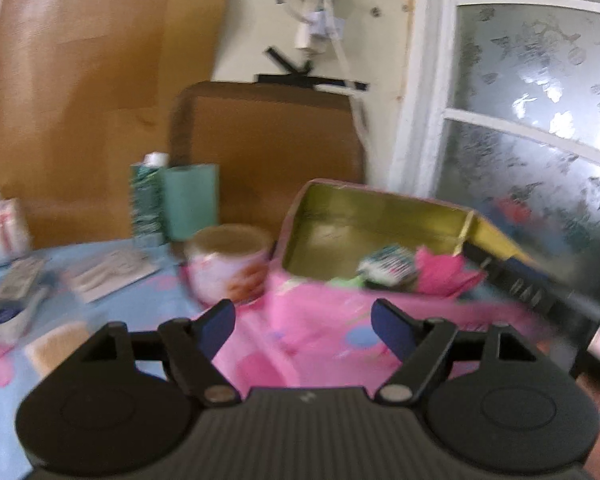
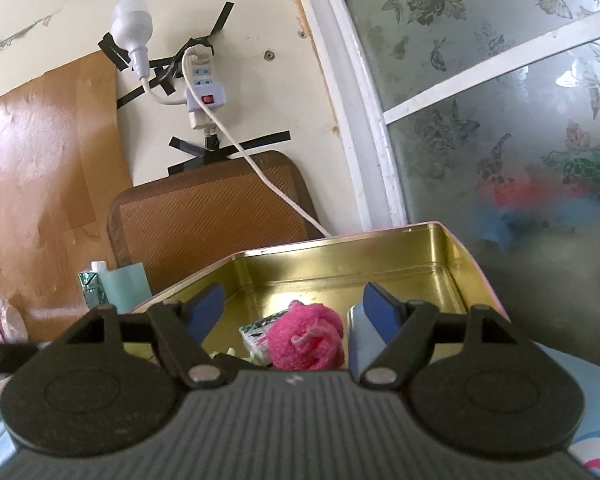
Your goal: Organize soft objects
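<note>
Grippers, two of them, hang with jaws spread and nothing between the blue pads: the left gripper (image 1: 303, 322) over a pink flowered cloth (image 1: 340, 320), the right gripper (image 2: 290, 308) at the near rim of one open gold-lined tin (image 2: 380, 256). Inside the tin, just ahead of the right gripper and apart from its fingers, lies one pink mesh puff (image 2: 306, 340), with a small patterned packet (image 2: 254, 336) touching its left side. From the left gripper the tin sits ahead and to the right. One round printed tub (image 1: 228, 268) stands just left of the tin, two teal cartons (image 1: 176, 204) behind it.
</note>
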### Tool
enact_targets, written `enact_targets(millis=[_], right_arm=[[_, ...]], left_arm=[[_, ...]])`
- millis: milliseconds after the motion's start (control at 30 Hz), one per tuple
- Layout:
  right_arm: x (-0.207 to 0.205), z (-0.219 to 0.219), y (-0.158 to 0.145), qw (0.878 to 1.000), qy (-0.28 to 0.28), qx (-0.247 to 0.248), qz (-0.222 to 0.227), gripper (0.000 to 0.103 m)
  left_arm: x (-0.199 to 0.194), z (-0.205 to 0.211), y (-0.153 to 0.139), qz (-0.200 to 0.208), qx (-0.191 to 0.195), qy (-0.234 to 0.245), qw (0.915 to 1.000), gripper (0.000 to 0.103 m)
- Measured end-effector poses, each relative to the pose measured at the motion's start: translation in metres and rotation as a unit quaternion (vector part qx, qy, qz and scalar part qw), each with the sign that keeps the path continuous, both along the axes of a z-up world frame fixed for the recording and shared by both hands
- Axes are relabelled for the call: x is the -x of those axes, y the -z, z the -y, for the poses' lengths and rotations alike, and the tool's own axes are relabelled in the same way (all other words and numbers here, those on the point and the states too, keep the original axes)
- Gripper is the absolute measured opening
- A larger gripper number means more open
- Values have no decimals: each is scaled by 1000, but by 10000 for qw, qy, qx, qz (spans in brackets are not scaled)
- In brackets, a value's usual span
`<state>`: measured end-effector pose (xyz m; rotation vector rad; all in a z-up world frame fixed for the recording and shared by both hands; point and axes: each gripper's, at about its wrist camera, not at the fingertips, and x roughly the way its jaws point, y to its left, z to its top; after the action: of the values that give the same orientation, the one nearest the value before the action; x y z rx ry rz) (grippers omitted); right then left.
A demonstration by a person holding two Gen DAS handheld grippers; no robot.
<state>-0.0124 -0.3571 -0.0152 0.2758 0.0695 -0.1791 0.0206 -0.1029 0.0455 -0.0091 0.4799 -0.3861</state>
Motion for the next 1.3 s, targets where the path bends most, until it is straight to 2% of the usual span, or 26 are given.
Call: enact_targets(millis=[33, 100, 133, 200, 267, 367, 467, 567, 633, 733, 800, 867, 933, 1000, 1033, 1167, 1267, 1300], right_arm=[[0, -1, 0, 10000, 8, 19, 8, 76], [2, -5, -1, 9999, 17, 116, 51, 66], [3, -7, -1, 9999, -11, 158, 46, 64], [5, -14, -2, 9997, -150, 181, 6, 51], [9, -25, -3, 9990, -374, 236, -21, 46], [17, -50, -6, 9955, -818, 482, -10, 37], [20, -80, -11, 9867, -1472, 669, -158, 34], [11, -113, -16, 9698, -2296, 630, -522, 34], [-1, -140, -22, 9554, -2791, 558, -787, 34], [-24, -192, -36, 9371, -3264, 507, -1130, 35], [-45, -221, -45, 9276, -3489, 367, -1282, 35], [-77, -246, -52, 9210, -3565, 214, -1556, 35], [-106, -272, -58, 9162, -3580, 228, -1786, 43], [-135, -300, -60, 9104, -3581, 276, -2051, 59], [-147, -313, -59, 9075, -3571, 321, -2189, 62], [-186, -360, -45, 8972, -3360, 839, -2742, 63], [-201, -371, -33, 8922, -3319, 841, -2946, 71], [-204, -372, -30, 8903, -3309, 863, -3006, 65]], left_arm=[[2, -9, 4, -51, -9, -94, 9999, 78], [5, -30, 11, -191, 16, -355, 9992, 78], [5, -41, 14, -271, 42, -499, 9984, 78], [6, -65, 21, -393, 123, -812, 9958, 77], [7, -88, 25, -454, 180, -1130, 9924, 77], [9, -126, 31, -508, 256, -1663, 9844, 77], [9, -164, 34, -464, 169, -2268, 9727, 77], [10, -199, 38, -434, 90, -2768, 9599, 77], [13, -220, 41, -418, 182, -3018, 9523, 77], [20, -247, 42, -414, 924, -3007, 9483, 78], [21, -251, 43, -342, 1070, -2950, 9489, 78], [22, -247, 42, -188, 1016, -2840, 9532, 79], [25, -240, 40, -28, 884, -2796, 9560, 79], [30, -237, 39, 131, 839, -2753, 9576, 80], [31, -237, 38, 194, 857, -2740, 9577, 83], [38, -242, 38, 337, 1061, -2745, 9551, 84], [38, -246, 38, 361, 1211, -2710, 9543, 84], [39, -247, 38, 370, 1249, -2697, 9541, 84]])
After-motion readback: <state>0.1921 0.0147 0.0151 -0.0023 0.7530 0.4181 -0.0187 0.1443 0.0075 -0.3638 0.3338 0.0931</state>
